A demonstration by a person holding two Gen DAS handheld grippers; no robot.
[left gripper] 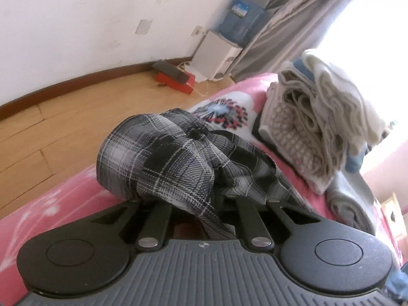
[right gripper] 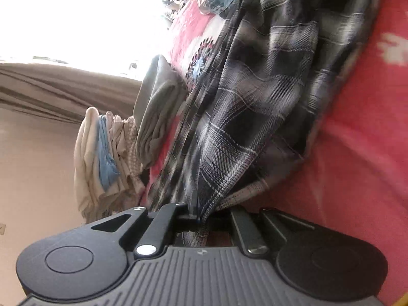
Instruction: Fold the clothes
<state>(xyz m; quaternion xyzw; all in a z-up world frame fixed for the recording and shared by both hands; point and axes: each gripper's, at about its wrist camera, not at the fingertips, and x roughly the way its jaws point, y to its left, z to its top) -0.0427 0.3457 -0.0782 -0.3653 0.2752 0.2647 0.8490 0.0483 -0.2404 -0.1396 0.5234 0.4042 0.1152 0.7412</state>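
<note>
your left gripper (left gripper: 204,201) is clamped on a bunched fold of the grey-and-black plaid shirt (left gripper: 163,158), which humps up over the fingers and hides their tips. your right gripper (right gripper: 201,216) is pinched tight on another edge of the same plaid shirt (right gripper: 255,117), the cloth running away from its jaws across the pink bedspread (right gripper: 357,153). just beyond the shirt sits a stack of folded clothes (left gripper: 318,117) on the bed, cream and checked pieces with a blue layer, and a grey folded piece (right gripper: 158,117) beside it.

Folded pile (left gripper: 318,117) blocking rt; floor (left gripper: 63,127) side free
</note>
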